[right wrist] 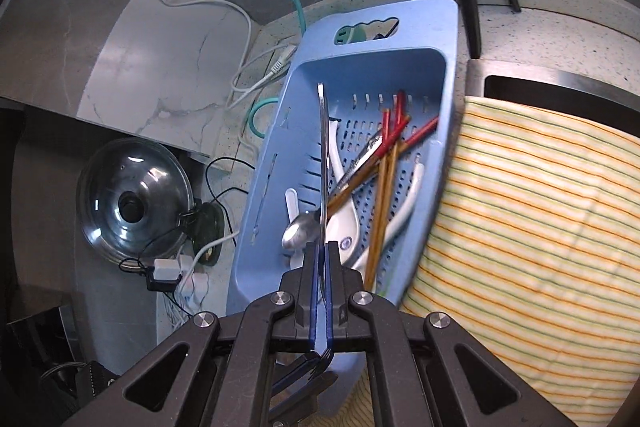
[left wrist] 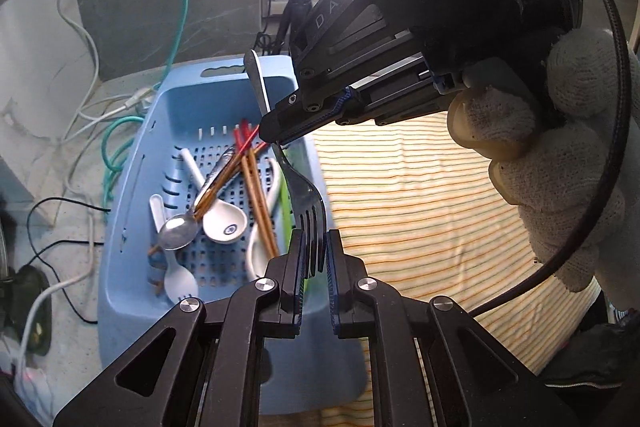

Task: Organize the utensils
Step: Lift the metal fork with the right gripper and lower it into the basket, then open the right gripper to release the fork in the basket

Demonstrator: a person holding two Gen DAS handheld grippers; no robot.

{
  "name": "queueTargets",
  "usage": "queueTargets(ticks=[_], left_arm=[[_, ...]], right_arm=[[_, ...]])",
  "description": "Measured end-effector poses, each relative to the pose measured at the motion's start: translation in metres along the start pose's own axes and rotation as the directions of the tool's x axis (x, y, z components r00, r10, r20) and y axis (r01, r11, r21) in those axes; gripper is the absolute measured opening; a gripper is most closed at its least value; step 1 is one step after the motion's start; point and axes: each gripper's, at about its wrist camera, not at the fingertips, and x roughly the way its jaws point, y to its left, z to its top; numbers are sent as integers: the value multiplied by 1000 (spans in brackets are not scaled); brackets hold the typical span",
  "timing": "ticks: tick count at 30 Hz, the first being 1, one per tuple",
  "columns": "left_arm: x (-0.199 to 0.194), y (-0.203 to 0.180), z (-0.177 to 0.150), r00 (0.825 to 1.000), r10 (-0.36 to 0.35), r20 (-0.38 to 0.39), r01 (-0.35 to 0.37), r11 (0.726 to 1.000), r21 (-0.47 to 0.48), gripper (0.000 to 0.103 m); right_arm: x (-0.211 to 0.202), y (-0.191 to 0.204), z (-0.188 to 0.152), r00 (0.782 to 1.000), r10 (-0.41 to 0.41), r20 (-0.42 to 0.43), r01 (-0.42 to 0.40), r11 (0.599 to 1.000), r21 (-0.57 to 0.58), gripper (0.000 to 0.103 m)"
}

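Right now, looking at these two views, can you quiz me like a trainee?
1. True or false: both tools grip the same fork.
2. Which end does the left tool hold: A tines, B handle?
3. What colour is the basket holding the spoons and chopsticks?

Key:
1. True: the right tool pinches the handle and the left one the other end.
2. A.
3. Blue.

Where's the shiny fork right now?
The fork is up in the air over the blue basket, beside the striped cloth; the left gripper pinches its prongs and the right gripper its handle.
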Motion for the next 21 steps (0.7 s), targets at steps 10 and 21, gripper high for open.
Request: queueTargets(ticks=[10, 21], left_arm=[[14, 23, 1, 999, 6, -34, -6, 1000, -6, 9], [16, 31, 9, 999, 36, -36, -37, 999, -19, 33]], right_arm=[[28, 2, 13, 999, -6, -32, 5, 1000, -7, 3], [34, 18, 20, 999, -27, -23, 25, 995, -98, 18]])
